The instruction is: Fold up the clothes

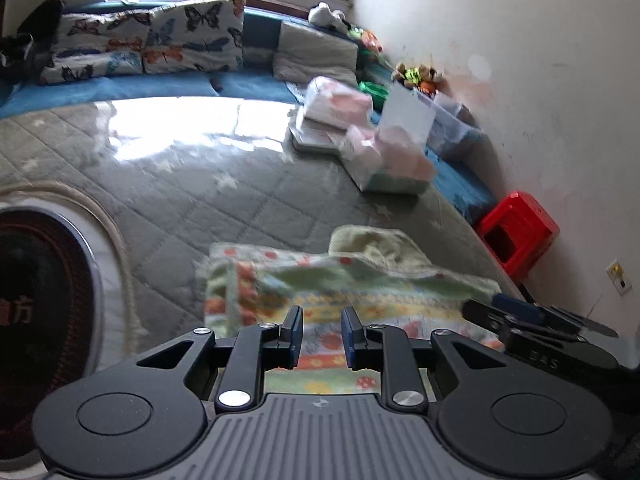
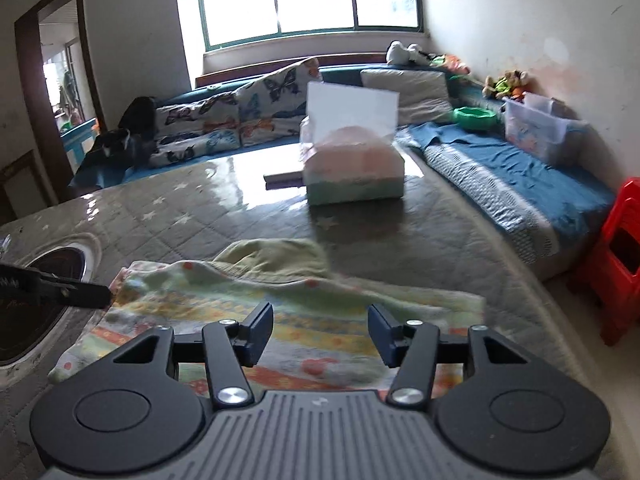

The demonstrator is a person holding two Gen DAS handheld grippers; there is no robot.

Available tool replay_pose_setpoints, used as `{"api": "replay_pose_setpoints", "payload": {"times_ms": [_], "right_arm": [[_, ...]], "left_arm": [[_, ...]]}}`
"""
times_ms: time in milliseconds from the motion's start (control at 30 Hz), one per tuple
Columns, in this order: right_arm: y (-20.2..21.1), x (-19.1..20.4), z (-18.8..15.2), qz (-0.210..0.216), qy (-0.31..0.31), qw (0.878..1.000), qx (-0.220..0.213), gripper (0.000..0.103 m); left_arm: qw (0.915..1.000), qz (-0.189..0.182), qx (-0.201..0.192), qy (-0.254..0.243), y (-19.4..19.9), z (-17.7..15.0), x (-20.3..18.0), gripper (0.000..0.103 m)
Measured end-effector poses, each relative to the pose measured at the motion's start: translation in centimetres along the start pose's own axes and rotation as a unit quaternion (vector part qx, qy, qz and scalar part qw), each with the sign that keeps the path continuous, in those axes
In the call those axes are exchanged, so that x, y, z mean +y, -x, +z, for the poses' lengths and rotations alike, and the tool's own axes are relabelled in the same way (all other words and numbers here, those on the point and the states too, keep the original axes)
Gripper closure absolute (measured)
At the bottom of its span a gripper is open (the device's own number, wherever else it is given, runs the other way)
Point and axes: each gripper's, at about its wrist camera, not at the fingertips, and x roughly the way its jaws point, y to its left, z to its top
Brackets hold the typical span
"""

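The patterned garment [image 2: 280, 320] lies flat on the grey quilted table [image 2: 400, 232], with a green cloth [image 2: 276, 258] bunched at its far edge. The right gripper [image 2: 320, 334] hangs over its near half, jaws wide apart, holding nothing. The left gripper [image 1: 321, 334] sits above its left part, jaws narrowly parted, empty.

Soft printed cloth garment [image 2: 280, 320] lies on the quilted worktop [image 2: 400, 248] under a glossy clear film; at two o'clock, a shiny red plastic stool [image 2: 620, 256].
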Motion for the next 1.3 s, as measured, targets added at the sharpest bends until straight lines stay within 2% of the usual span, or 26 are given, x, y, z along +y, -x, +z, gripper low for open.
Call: {"api": "replay_pose_setpoints", "payload": {"times_ms": [200,267,333,400,467,600,867,1033,1200,1300], "right_arm": [[-1.8,0.7,-0.6,0.006,0.003,1.0,0.02,0.04],[-2.3,0.7,-0.7,0.006,0.002,1.0,0.027,0.033],[-2.5,0.7,-0.8,0.001,0.004,1.0,0.028,0.032],[-2.3,0.8,-0.8,0.001,0.006,1.0,0.026,0.028],[-1.8,1.0,-0.8,0.004,0.007,1.0,0.023,0.017],[-0.7,1.4,-1.1,0.01,0.006,1.0,0.018,0.015],[1.2,2.2,-2.6,0.009,-0.003,1.0,0.016,0.0],[2.0,2.5,-3.5,0.007,-0.008,1.0,0.02,0.0],[2.0,3.0,-4.1,-0.022,-0.02,0.998,0.049,0.0],[2.4,3.1,-4.6,-0.016,-0.025,0.999,0.045,0.0]], "left_arm": [[0.9997,-0.002,0.02,-0.013,-1.8,-1.0,-0.3,0.08],[0.9995,0.003,0.026,-0.014,-2.4,-1.2,-0.2,0.08],[0.9995,0.005,0.028,-0.012,-2.6,-1.3,0.1,0.08],[0.9996,0.004,0.027,-0.011,-2.5,-1.4,0.2,0.074],[0.9996,0.004,0.023,-0.014,-2.0,-1.4,0.1,0.067],[0.9996,0.002,0.016,-0.024,-0.8,-1.7,-0.2,0.06],[0.9992,0.02,0.013,-0.032,0.9,-3.2,-0.1,0.053],[0.9991,0.025,0.011,-0.032,1.8,-3.9,0.0,0.049],[0.999,0.027,0.008,-0.034,2.6,-4.7,0.0,0.043],[0.999,0.029,0.007,-0.033,2.9,-5.1,0.1,0.039]]}}
